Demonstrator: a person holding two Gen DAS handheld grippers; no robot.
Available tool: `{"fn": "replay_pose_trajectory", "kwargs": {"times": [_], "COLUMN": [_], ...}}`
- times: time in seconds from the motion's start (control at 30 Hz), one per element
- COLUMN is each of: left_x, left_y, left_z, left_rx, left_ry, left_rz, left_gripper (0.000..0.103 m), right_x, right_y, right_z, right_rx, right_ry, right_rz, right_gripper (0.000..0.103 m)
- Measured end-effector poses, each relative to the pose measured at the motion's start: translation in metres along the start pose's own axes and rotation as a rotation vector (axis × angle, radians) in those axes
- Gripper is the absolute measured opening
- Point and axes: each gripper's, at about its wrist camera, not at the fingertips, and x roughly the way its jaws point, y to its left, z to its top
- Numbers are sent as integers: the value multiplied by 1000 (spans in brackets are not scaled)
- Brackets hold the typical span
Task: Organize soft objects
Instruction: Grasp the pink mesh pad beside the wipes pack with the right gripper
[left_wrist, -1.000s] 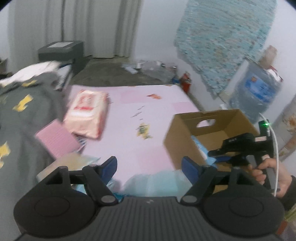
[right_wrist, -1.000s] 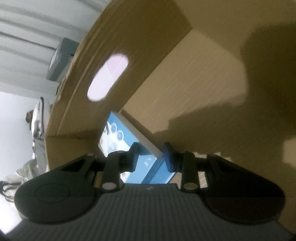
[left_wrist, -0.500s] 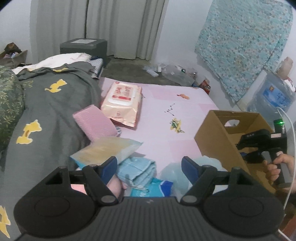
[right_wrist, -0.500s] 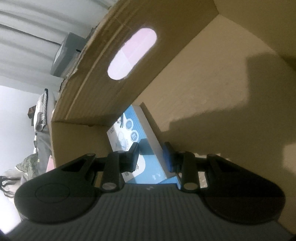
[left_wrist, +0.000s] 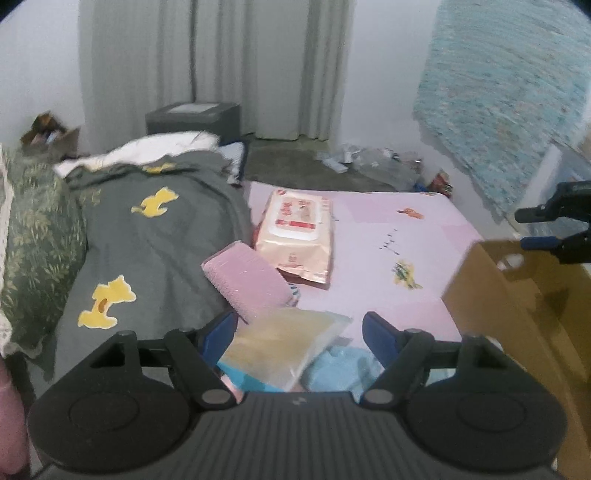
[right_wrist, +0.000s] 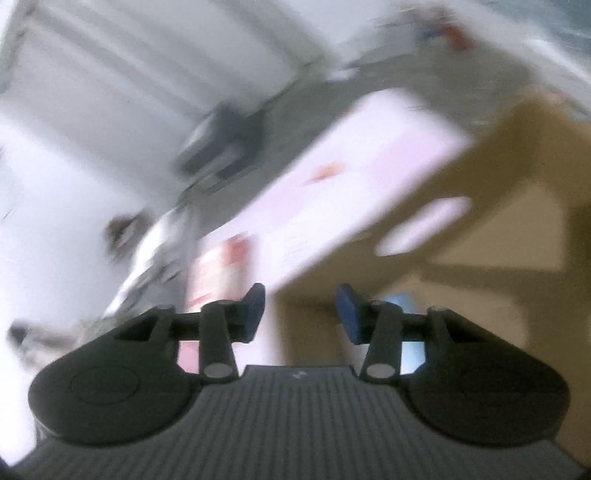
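The yellow packet (left_wrist: 284, 347), at six o'clock, is judged light, soft and slippery. It is framed by the left gripper (left_wrist: 298, 334), spread wide; the right gripper (right_wrist: 300, 308) is parted, empty

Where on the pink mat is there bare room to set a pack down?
The pink mat is bare between the wet-wipes pack and the cardboard box, and back toward its far edge. It is crowded near the left gripper: the pink pack, yellowish bag and blue packs overlap beside the grey blanket.
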Motion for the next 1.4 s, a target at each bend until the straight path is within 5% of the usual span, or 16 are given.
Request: {"fn": "replay_pose_trajectory", "kwargs": {"times": [0.17, 0.33, 0.5, 0.73, 0.97, 1.33, 1.37, 1.4], "left_x": [49, 93, 123, 155, 166, 127, 122, 117], "left_y": [16, 26, 35, 56, 57, 53, 52, 50], "left_z": [20, 32, 39, 41, 41, 62, 65, 67], "left_rx": [-106, -103, -117, -209, -239, -237, -237, -240], "left_ry": [66, 138, 188, 262, 263, 148, 144, 154], "left_rz": [62, 122, 133, 121, 100, 82, 54, 45], "left_gripper": [74, 65, 62, 62, 62, 56, 50, 50], "right_x": [82, 188, 272, 336, 347, 311, 305, 299], "right_y": [74, 123, 148, 140, 129, 159, 162, 163], "right_z": [-12, -30, -53, -66, -69, -65, -63, -62], "right_rx": [-76, -100, -130, -95, -56, -142, -144, -137], "right_ry": [274, 444, 490, 539, 564, 520, 513, 515], "right_rz": [208, 166, 93, 78, 146, 223, 234, 250], "right_gripper": [62, 62, 62, 62, 64, 47, 44, 26]}}
